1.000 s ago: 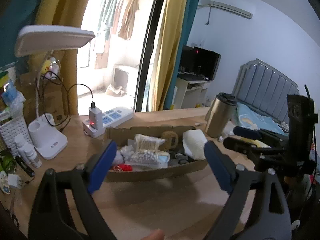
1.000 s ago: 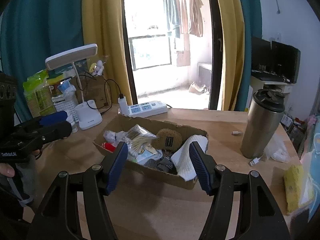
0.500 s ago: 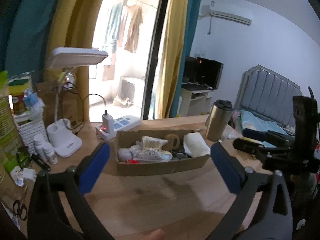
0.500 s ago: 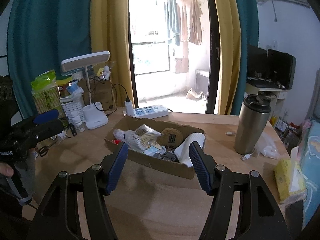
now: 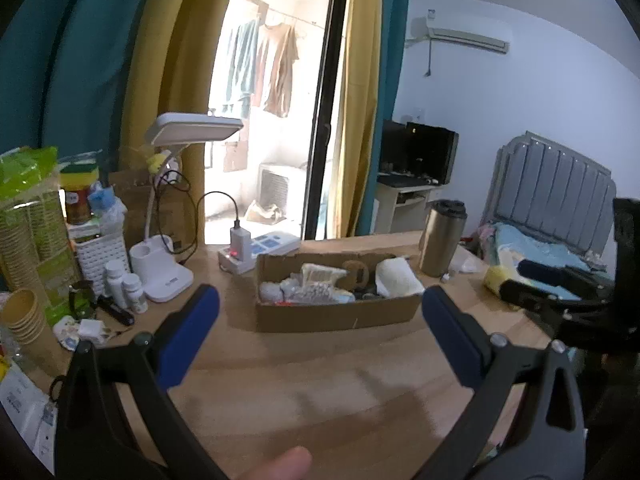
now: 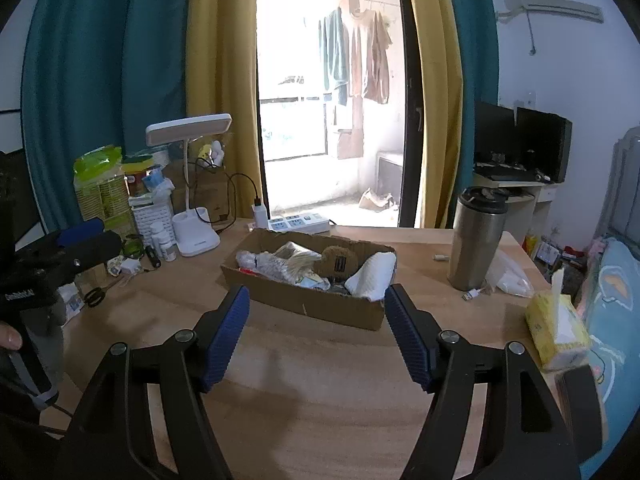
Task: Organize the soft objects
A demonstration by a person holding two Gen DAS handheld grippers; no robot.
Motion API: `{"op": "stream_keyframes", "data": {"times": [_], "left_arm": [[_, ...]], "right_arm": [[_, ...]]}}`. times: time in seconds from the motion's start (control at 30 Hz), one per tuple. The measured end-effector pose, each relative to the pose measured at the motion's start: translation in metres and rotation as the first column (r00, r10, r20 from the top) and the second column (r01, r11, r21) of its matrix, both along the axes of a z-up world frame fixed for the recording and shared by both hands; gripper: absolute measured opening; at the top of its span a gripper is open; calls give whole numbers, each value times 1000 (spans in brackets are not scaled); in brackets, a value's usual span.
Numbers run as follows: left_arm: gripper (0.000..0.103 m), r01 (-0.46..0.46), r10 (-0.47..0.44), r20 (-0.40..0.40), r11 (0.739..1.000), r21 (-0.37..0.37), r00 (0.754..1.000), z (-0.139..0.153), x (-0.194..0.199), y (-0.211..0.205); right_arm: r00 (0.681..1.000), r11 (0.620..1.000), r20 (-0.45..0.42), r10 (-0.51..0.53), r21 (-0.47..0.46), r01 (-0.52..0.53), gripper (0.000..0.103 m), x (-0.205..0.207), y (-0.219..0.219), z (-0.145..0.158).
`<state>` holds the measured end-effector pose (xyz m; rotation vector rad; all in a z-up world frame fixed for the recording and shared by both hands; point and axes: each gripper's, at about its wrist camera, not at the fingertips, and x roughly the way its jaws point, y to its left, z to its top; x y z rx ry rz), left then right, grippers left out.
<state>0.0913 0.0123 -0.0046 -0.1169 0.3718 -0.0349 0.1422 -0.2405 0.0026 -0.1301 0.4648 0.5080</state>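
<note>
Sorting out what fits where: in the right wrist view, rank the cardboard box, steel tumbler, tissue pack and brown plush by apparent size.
1. cardboard box
2. steel tumbler
3. tissue pack, though it sits nearer the camera, so unsure
4. brown plush, partly buried

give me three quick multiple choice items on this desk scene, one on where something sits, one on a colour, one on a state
1. Where does the steel tumbler stand relative to the cardboard box in the right wrist view?
A. inside it
B. on the desk to its right
C. on the desk to its left

2. What colour are the pads of the right tool?
A. blue
B. red
C. white

3. What state is the left tool in?
A. shut on the white towel
B. shut with nothing in it
C. open with nothing in it

Answers:
1 B, the tumbler stands apart from the box on bare desk to the right.
2 A, both pads show blue against black arms.
3 C, its pads stand wide apart over bare wood, and the rolled white towel lies in the box.
</note>
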Motion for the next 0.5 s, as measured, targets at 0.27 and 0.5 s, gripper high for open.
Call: {"op": "stream_keyframes", "data": {"times": [0.27,0.5], "left_arm": [[102,7,-8,27,998,58,1000,1,-27,-13],[102,-10,7,71,999,51,997,12,-47,-8]], "right_arm": [[999,1000,28,-14,9,14,74,-29,-8,5],[997,1000,69,-17,9,17,74,-51,-9,16]]}}
